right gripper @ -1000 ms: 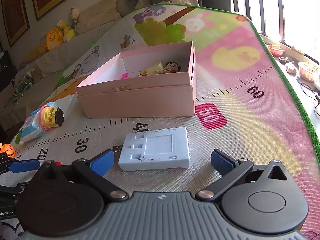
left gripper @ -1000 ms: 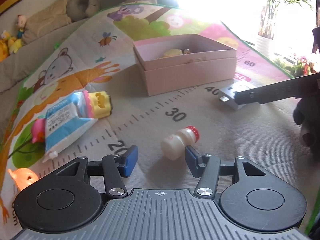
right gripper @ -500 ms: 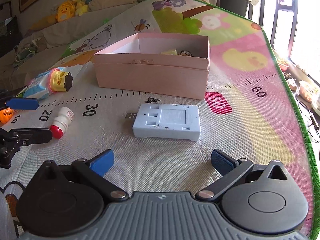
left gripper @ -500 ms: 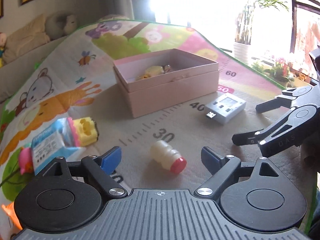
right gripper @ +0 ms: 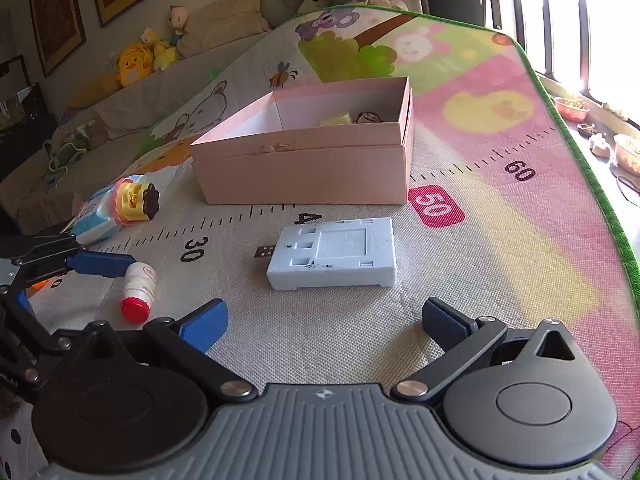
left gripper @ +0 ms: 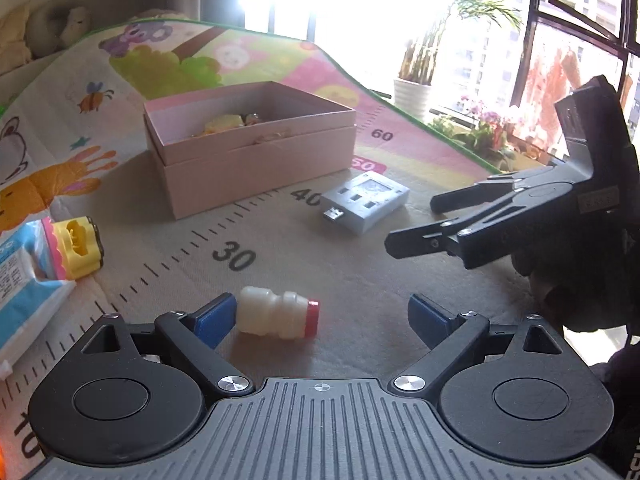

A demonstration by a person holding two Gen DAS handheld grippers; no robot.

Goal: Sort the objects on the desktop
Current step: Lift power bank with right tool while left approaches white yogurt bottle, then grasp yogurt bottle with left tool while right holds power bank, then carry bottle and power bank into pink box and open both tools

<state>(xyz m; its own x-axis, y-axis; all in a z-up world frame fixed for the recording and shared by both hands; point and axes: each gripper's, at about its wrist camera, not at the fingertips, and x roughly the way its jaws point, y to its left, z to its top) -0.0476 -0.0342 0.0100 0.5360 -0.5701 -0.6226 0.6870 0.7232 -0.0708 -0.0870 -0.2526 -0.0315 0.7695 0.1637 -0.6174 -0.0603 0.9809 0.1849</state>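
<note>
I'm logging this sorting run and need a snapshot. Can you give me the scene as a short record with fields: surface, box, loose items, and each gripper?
surface: play mat with printed ruler
box: pink box, open, small toys inside
bottle: small white bottle, red cap, lying on its side
adapter: pale blue USB block, flat in front of the box
other: wipes pack with yellow toy on it
left gripper: jaws just opened wide, bottle between them by the left pad, not gripped
right gripper: jaws open, empty, near the USB block

Bare mat (right gripper: pixel 500 264) right of adapter (right gripper: pixel 334 254), box (right gripper: pixel 304 172) blocking beyond
</note>
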